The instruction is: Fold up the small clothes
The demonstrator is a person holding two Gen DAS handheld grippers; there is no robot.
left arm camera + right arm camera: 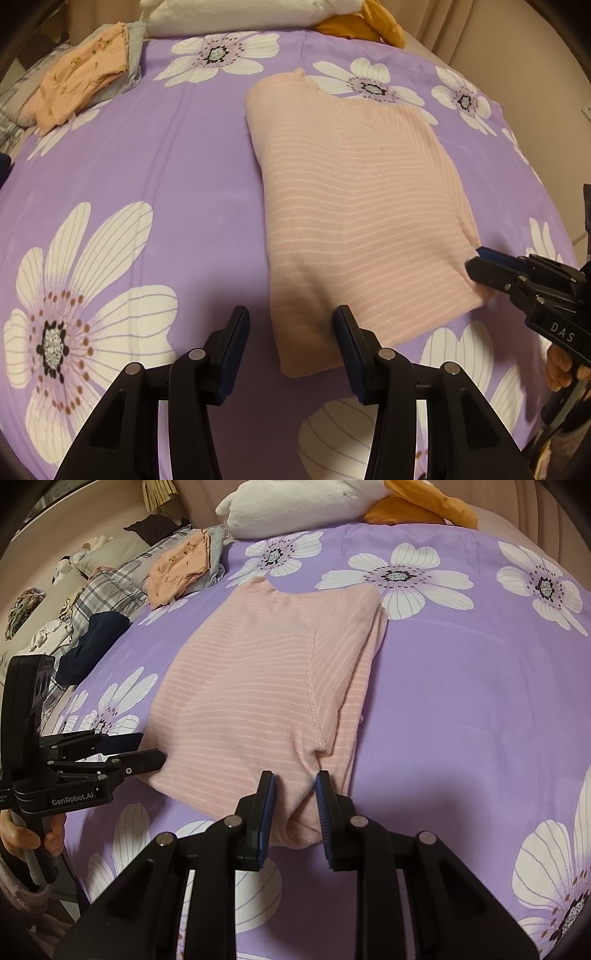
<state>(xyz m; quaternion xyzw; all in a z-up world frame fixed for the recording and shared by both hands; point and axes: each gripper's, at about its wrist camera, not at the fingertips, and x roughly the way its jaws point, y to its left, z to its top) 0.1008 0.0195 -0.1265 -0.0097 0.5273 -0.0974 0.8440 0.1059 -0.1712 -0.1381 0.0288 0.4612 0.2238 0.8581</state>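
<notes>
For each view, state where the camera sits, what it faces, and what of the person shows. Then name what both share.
Left wrist: rides the left gripper, angled down at the pink striped garment; the right gripper and a hand show.
Right wrist: rides the right gripper, facing the garment's near edge; the left gripper and a hand show.
Shared: garment, purple floral sheet, orange folded clothes.
</notes>
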